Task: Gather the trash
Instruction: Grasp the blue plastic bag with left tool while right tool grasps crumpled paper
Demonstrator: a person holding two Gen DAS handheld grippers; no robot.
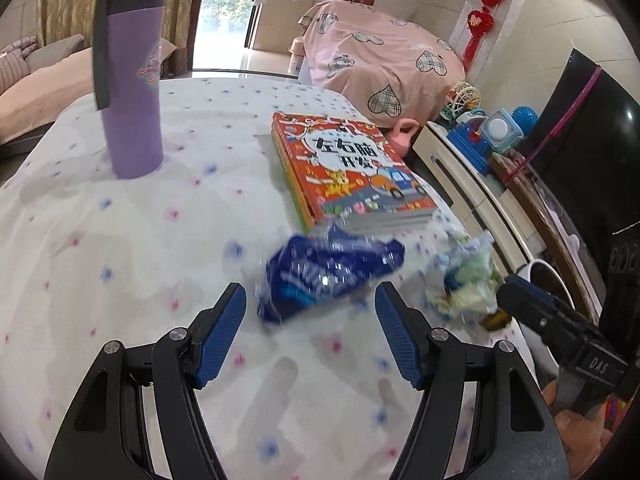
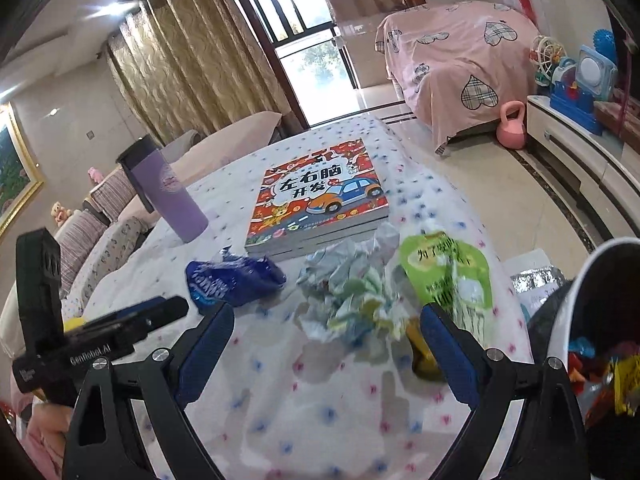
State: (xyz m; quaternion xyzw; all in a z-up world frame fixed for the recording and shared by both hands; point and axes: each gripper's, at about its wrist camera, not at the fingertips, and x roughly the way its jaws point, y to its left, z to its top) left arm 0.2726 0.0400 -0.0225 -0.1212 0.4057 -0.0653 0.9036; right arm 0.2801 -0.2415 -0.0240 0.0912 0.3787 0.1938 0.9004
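Observation:
A crumpled blue wrapper (image 1: 328,272) lies on the flowered tablecloth, just beyond and between the fingers of my open, empty left gripper (image 1: 310,300). It also shows in the right wrist view (image 2: 236,278). A crumpled pale wrapper (image 2: 352,288) lies just ahead of my open, empty right gripper (image 2: 328,324); it also shows in the left wrist view (image 1: 464,276). A green packet (image 2: 452,276) and a yellow wrapper (image 2: 420,352) lie by the right finger. The left gripper's body (image 2: 100,332) shows at left, the right gripper's body (image 1: 560,320) at right.
An orange children's book (image 1: 352,168) lies behind the trash; it also shows in the right wrist view (image 2: 320,196). A purple tumbler (image 1: 128,80) stands at back left. A white bin (image 2: 572,304) holding wrappers stands off the table's right edge. A TV cabinet (image 1: 472,184) runs along the right.

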